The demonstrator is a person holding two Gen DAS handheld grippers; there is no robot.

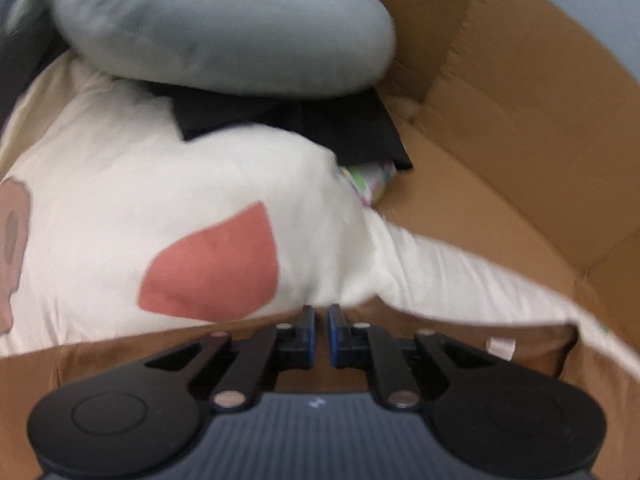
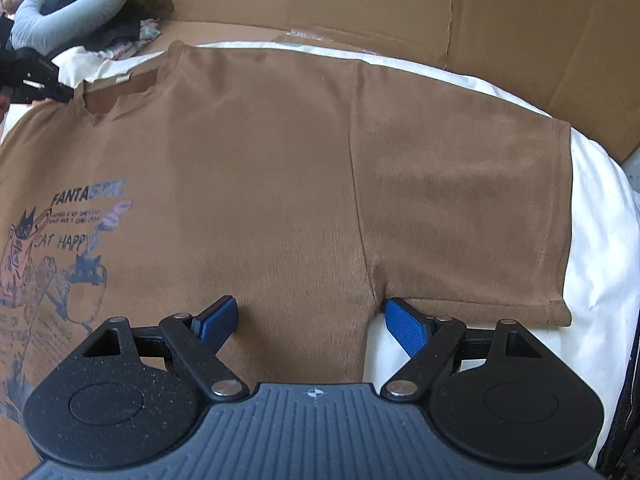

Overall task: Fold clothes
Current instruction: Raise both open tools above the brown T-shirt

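Lying flat and face up on a white sheet (image 2: 592, 248), the brown T-shirt (image 2: 260, 184) fills most of the right wrist view, its printed cat picture (image 2: 60, 248) toward the left and one short sleeve (image 2: 472, 216) spread out to the right. Closest to that camera, the right gripper (image 2: 310, 322) has its two blue-padded fingers (image 2: 218, 320) spread wide apart, one resting over the shirt's body and the other just below the armpit, at the edge where brown cloth meets white sheet; nothing sits between them. Farther off, the shirt's collar (image 2: 120, 96) points toward the far left corner, where the left gripper (image 2: 36, 80) shows only as a dark shape by the neckline. In the left wrist view, that left gripper (image 1: 322, 320) has its fingers (image 1: 306, 332) drawn nearly together at the brown shirt's edge (image 1: 120, 348), with a narrow slit between them; motion blur hides whether cloth is pinched there. Just past the fingertips lies a white pillow (image 1: 160, 184) with a pink patch, then a black garment (image 1: 288, 120), and on top of that a grey neck pillow (image 1: 216, 32). Cardboard walls (image 2: 400, 8) rise behind everything.
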